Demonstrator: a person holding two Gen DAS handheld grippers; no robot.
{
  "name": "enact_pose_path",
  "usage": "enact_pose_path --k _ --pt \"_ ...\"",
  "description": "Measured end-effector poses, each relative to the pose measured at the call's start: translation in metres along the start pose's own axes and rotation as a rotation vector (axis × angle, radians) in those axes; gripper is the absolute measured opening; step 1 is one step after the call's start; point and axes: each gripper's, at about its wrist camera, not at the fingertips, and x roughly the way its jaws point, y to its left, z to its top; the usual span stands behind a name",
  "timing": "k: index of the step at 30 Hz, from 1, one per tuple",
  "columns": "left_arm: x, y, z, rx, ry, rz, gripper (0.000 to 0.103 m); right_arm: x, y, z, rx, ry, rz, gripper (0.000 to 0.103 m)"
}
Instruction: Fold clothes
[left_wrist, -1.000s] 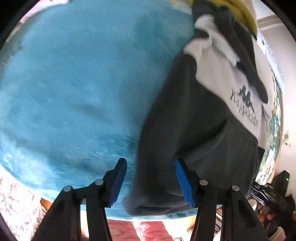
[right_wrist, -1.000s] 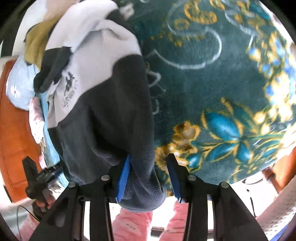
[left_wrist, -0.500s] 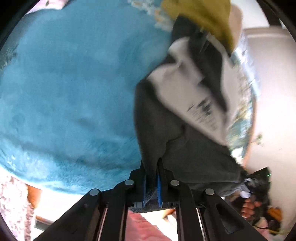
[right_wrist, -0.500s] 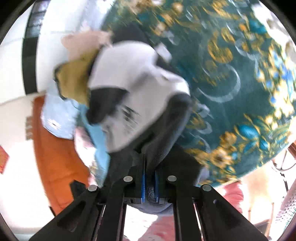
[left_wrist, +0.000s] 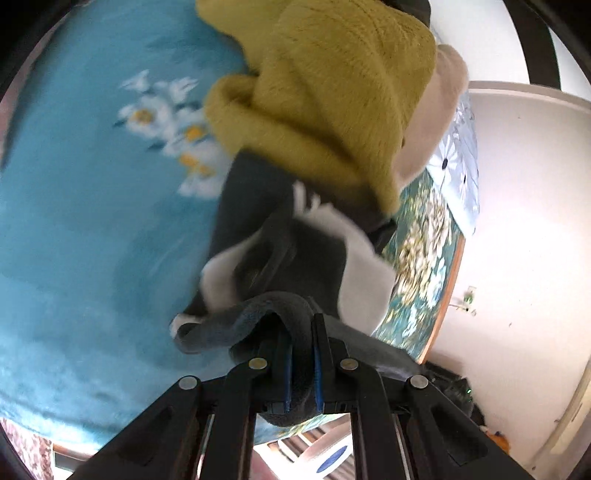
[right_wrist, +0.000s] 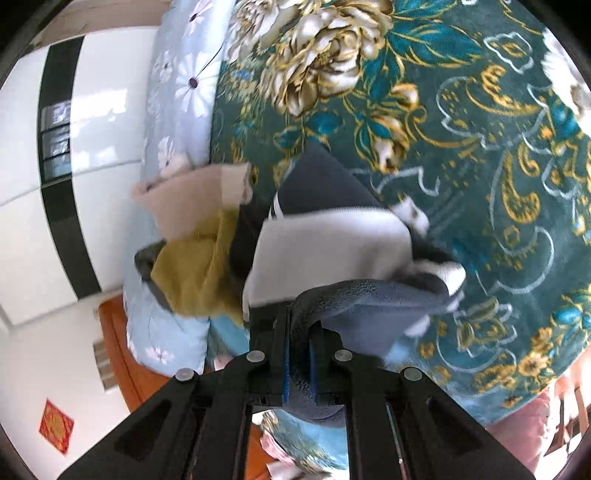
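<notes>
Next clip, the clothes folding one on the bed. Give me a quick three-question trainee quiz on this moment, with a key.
1. True or false: both grippers have their jaws open.
2. What does the left gripper hold? A) yellow sweater B) grey and white sweatshirt C) nothing
3. Which blanket lies beneath the sweatshirt in the right wrist view?

Key
1. False: the left and the right gripper are both clamped on the sweatshirt's dark hem.
2. B
3. The dark green floral blanket.
</notes>
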Motion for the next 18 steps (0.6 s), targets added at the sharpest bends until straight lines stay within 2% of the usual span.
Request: enact_pose_path --k 3,5,7,9,11,12,14,16,17,18 --pt "0.015 -0.010 0.020 -0.035 0.001 0.017 0.010 0.014 0.011 0.021 0.019 0.000 -0.015 0.008" --pt "0.023 -0.006 0.031 -0.105 -0.013 0.003 0.010 0.025 0.015 0.038 0.015 0.021 -0.020 0.010" --pt "0.026 0.003 0.037 -0.227 -0.035 -0.046 0.015 0.032 0.016 0.054 0.017 0.036 -0.007 0.011" --pt "0.020 0.012 0.036 -0.323 -0.084 -0.127 0.020 0.035 0.017 0.070 0.024 0.042 0.012 0.011" --pt "0.010 0.013 0.031 -0.355 -0.136 -0.151 0.031 0.036 0.017 0.088 0.027 0.056 0.025 0.012" --pt "0.004 0.012 0.027 -0.352 -0.163 -0.143 0.040 0.035 0.019 0.093 0.016 0.061 0.028 0.013" --pt "-0.003 0.007 0.018 -0.324 -0.203 -0.114 0.046 0.032 0.025 0.098 -0.024 0.075 0.025 0.016" --pt "-0.005 -0.002 0.005 -0.266 -0.224 -0.040 0.053 0.032 0.032 0.096 -0.101 0.102 0.002 0.030" --pt "-0.002 -0.008 -0.002 -0.224 -0.219 0.014 0.054 0.035 0.037 0.089 -0.170 0.133 -0.032 0.043" --pt "0.003 -0.015 -0.009 -0.179 -0.207 0.074 0.055 0.040 0.040 0.084 -0.221 0.163 -0.065 0.047"
